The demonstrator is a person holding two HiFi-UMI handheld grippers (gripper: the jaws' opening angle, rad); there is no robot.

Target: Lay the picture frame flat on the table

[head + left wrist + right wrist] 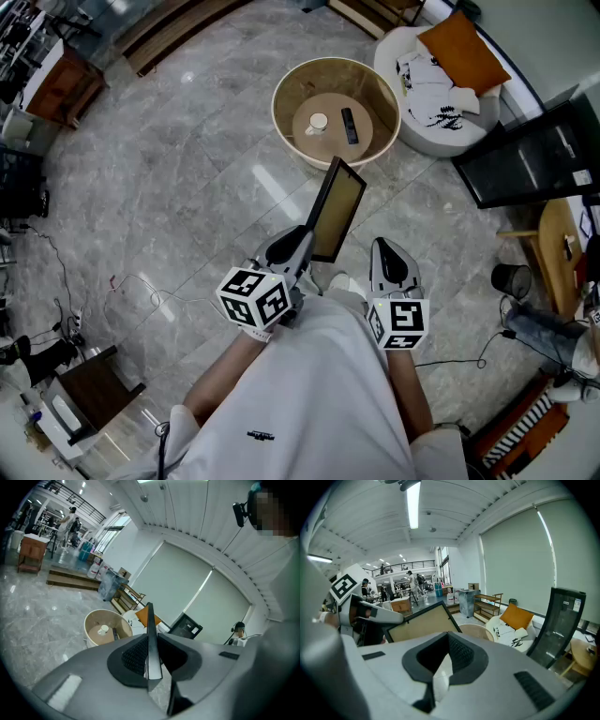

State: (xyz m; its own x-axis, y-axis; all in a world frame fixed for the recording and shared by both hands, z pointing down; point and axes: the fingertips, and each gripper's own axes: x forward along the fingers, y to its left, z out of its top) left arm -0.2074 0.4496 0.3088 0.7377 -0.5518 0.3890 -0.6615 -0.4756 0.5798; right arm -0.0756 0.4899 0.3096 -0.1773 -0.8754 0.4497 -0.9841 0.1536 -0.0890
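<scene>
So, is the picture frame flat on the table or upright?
Upright: the left gripper is shut on the picture frame's lower edge, holding it above the floor, short of the round table.

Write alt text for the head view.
A person's left hand-held gripper holds a black picture frame upright above a grey floor. The right hand-held gripper is empty beside it; a round beige table stands ahead.

Readable text: none | shirt logo [261, 435]: too small | panel sticker [566, 603]: blurred
</scene>
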